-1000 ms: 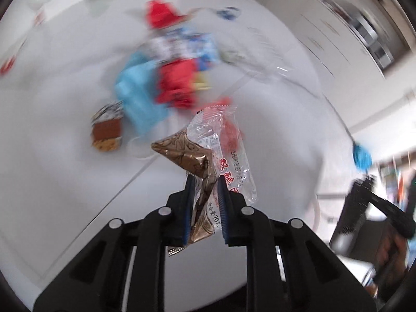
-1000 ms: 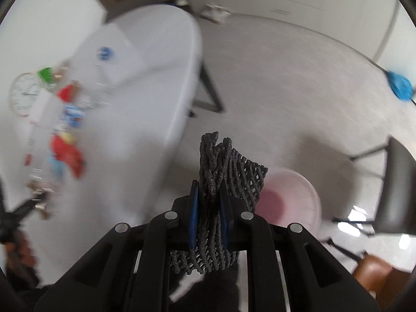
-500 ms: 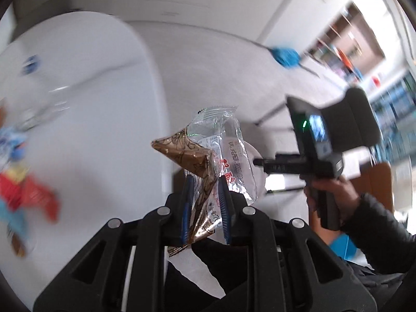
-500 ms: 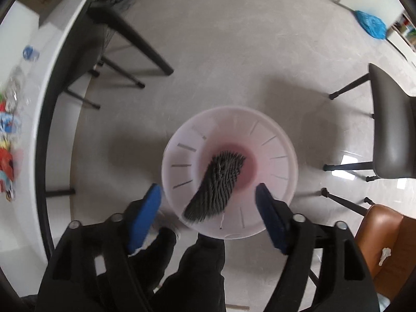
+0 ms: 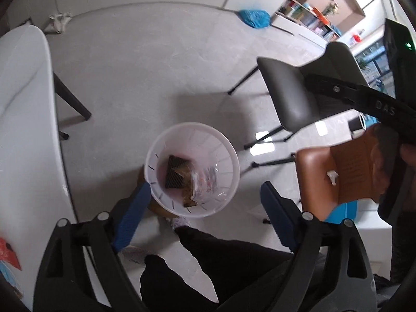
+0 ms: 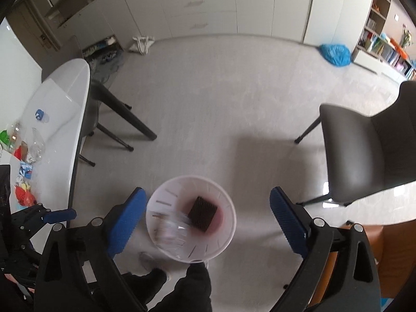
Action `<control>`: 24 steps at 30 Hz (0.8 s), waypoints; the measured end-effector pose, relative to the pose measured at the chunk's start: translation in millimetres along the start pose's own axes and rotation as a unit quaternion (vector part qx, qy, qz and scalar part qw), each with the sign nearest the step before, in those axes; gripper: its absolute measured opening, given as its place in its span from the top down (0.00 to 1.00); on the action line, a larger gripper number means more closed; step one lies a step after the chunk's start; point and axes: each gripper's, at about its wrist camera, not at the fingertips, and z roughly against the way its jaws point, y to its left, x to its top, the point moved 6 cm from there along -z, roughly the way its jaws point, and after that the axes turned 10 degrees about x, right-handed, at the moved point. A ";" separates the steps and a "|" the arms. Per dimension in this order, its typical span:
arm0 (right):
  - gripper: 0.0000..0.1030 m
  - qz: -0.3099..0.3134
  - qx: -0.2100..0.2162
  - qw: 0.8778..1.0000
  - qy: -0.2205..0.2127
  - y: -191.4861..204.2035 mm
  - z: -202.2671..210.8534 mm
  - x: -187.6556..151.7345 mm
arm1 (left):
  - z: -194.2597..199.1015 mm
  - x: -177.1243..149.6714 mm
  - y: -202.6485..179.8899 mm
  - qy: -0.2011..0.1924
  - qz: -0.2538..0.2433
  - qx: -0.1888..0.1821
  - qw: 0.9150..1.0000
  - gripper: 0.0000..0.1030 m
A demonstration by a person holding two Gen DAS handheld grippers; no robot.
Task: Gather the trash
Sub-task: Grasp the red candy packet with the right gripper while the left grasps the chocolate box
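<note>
White bin [image 5: 228, 156], translucent and pale, with dark slit marks around its wall and a pinkish-red bottom. Inside it, a black mesh net [image 6: 202, 213] in a fine grid pattern, beside a brown wrapper [image 5: 186, 182] and a clear wrapper [image 5: 205, 179] with red print, blurred. Left gripper [image 5: 202, 215]: black frame, blue textured pads. Right gripper [image 6: 208, 223]: the same black and blue. White glossy table [image 6: 62, 119], scattered with red, blue, green and yellow trash [image 6: 23, 195]. Floor [image 6: 221, 104] light grey. Grey chair [image 6: 364, 156] on black legs, tan-brown chair [image 5: 351, 171] beside it. A bright blue bag [image 6: 335, 54] lies by cream cabinets [image 6: 208, 5].
</note>
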 end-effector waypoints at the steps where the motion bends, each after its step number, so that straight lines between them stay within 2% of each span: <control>1: 0.08 0.002 0.006 1.000 -0.003 2.5 3.6 2.9 | 3.3 3.7 3.6 -0.007 0.007 0.006 1.000 0.20; 3: 0.08 0.008 0.021 1.000 -0.010 11.3 10.9 9.6 | 19.1 9.7 17.6 -0.037 0.033 0.023 0.999 0.19; 4: 0.08 0.014 0.030 0.999 -0.013 18.3 13.3 12.4 | 38.8 12.2 30.2 -0.068 0.060 0.041 0.995 0.18; 6: 0.08 0.034 0.044 0.998 -0.019 36.8 16.8 17.8 | 65.1 14.3 44.8 -0.107 0.093 0.068 0.988 0.08; 9: 0.08 0.081 0.062 0.994 -0.032 73.6 25.6 29.9 | 108.6 9.4 76.4 -0.159 0.143 0.107 0.971 0.07; 11: 0.06 0.108 0.080 0.990 -0.038 97.4 29.6 37.1 | 135.2 2.3 98.6 -0.186 0.185 0.136 0.955 0.07; 12: 0.05 0.128 0.090 0.987 -0.042 114.5 31.8 41.1 | 150.3 -8.1 113.6 -0.199 0.212 0.150 0.945 0.07; 14: 0.05 0.170 0.106 0.979 -0.048 150.0 33.6 45.7 | 166.7 -20.4 132.5 -0.209 0.245 0.170 0.931 0.07; 16: 0.05 0.206 0.120 0.970 -0.050 181.1 32.9 44.7 | 186.4 -44.9 157.6 -0.222 0.287 0.195 0.911 0.07; 19: 0.05 0.256 0.146 0.954 -0.048 233.0 28.2 39.1 | 204.0 -71.9 183.5 -0.225 0.322 0.231 0.890 0.07; 21: 0.05 0.281 0.161 0.945 -0.042 269.1 23.4 34.9 | 209.8 -91.8 203.4 -0.222 0.344 0.249 0.878 0.07; 24: 0.05 0.314 0.188 0.930 -0.028 320.8 9.6 23.2 | 215.9 -124.4 227.1 -0.218 0.367 0.262 0.866 0.07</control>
